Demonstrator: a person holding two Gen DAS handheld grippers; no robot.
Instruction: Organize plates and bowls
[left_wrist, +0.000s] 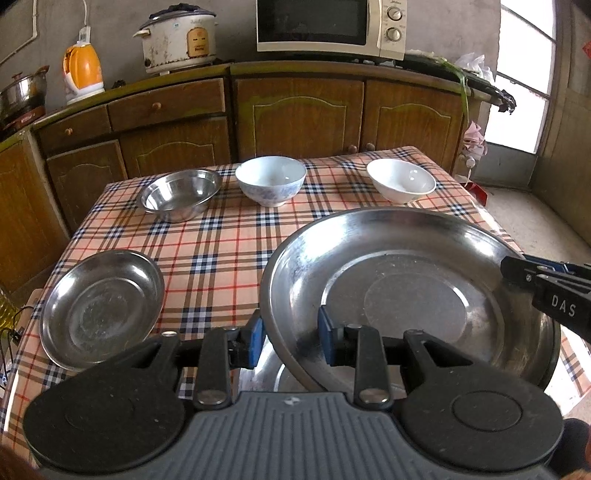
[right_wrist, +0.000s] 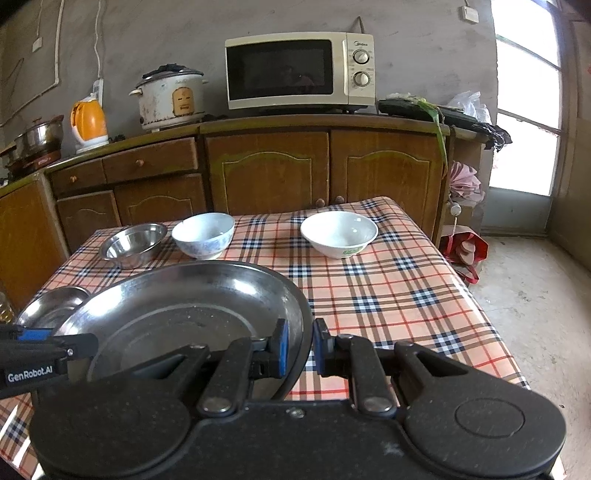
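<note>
Both grippers hold a large steel plate (left_wrist: 406, 295) (right_wrist: 177, 310) just above the checked table. My left gripper (left_wrist: 291, 339) is shut on its near left rim, which passes between the blue pads (left_wrist: 255, 338). My right gripper (right_wrist: 300, 347) is shut on the plate's right rim, and in the left wrist view it (left_wrist: 513, 271) reaches in from the right. The left gripper (right_wrist: 83, 345) enters the right wrist view from the left. A smaller steel plate (left_wrist: 103, 306) (right_wrist: 51, 306) lies to the left. At the far side stand a steel bowl (left_wrist: 181, 194) (right_wrist: 133, 242), a blue-patterned bowl (left_wrist: 271, 179) (right_wrist: 203, 234) and a white bowl (left_wrist: 400, 181) (right_wrist: 340, 232).
More steel (left_wrist: 266, 373) shows under the big plate's near edge. The table (right_wrist: 388, 295) has a checked cloth, with its edge and the floor to the right. Behind it run wooden cabinets (right_wrist: 273, 170) carrying a microwave (right_wrist: 299, 72), a rice cooker (right_wrist: 170, 98) and a kettle (right_wrist: 88, 123).
</note>
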